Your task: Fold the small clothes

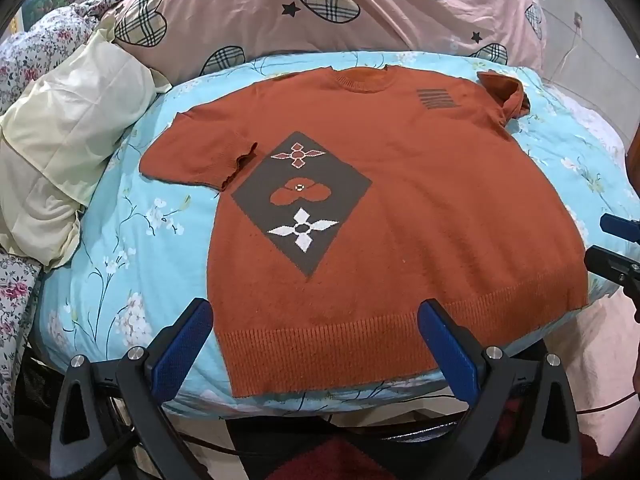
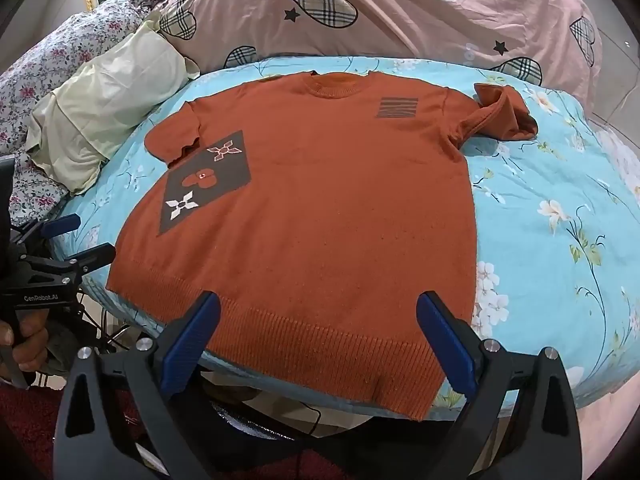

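Note:
An orange knitted short-sleeved top (image 1: pixel 400 208) (image 2: pixel 320 208) lies spread flat, front up, on a light blue flowered cushion (image 1: pixel 132 264) (image 2: pixel 560 240). It bears a dark diamond patch with flower shapes (image 1: pixel 302 200) (image 2: pixel 206 182). Its right sleeve (image 2: pixel 502 114) is crumpled and twisted. My left gripper (image 1: pixel 316 312) stands open above the ribbed hem's left part, nothing between its fingers. My right gripper (image 2: pixel 318 306) stands open above the hem's right part, likewise holding nothing. Each gripper shows at the other view's edge (image 1: pixel 616 248) (image 2: pixel 76 240).
A pink quilt with plaid hearts (image 1: pixel 340 12) (image 2: pixel 380 12) is heaped behind the cushion. A cream pillow (image 1: pixel 68 140) (image 2: pixel 104 116) and flowered bedding (image 1: pixel 40 44) lie at the left. A hand (image 2: pixel 24 344) grips the left tool's handle. Red rug (image 1: pixel 332 460) lies below.

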Demonstrator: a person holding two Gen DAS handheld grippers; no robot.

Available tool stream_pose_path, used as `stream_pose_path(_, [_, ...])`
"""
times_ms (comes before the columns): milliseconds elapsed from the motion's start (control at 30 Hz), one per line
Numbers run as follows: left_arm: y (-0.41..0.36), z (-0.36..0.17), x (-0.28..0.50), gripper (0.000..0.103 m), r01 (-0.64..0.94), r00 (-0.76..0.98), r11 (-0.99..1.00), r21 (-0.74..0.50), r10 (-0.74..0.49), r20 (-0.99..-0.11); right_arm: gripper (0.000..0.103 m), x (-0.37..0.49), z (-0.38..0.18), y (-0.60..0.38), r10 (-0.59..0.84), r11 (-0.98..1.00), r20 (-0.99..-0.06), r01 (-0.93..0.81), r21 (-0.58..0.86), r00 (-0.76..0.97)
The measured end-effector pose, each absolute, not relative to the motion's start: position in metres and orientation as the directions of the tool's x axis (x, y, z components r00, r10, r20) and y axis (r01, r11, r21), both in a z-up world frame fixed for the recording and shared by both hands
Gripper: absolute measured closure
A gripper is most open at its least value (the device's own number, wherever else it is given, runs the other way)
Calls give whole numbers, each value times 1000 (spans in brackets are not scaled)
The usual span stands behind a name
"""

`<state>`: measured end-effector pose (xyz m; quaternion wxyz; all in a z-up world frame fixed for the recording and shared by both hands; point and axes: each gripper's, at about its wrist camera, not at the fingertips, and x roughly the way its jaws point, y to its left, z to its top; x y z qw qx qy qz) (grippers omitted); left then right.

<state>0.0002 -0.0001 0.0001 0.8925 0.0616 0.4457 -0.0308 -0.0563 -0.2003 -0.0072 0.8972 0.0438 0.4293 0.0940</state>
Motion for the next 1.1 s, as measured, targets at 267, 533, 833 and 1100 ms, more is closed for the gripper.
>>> stream_pose_path(267, [2,1,3,1,109,599,990,86,4,-800,5,-55,-5,-200,208,978,-760,-133,160,616])
stream_pose_path(533, [4,0,8,1,111,599,990,89,5,-801,5,-54,-3,-200,213,977,-755,-140,161,620])
stream_pose_path(833, [5,-7,4,1,108,593,992,70,-8,-805,5,-53,-4,-198,217,976,-753,-141,165,621])
stream_pose_path(1100, [6,-9,6,1,107,581,993,57,-16,-814,5,-50,-6,-198,220,975,-754,-143,168,619])
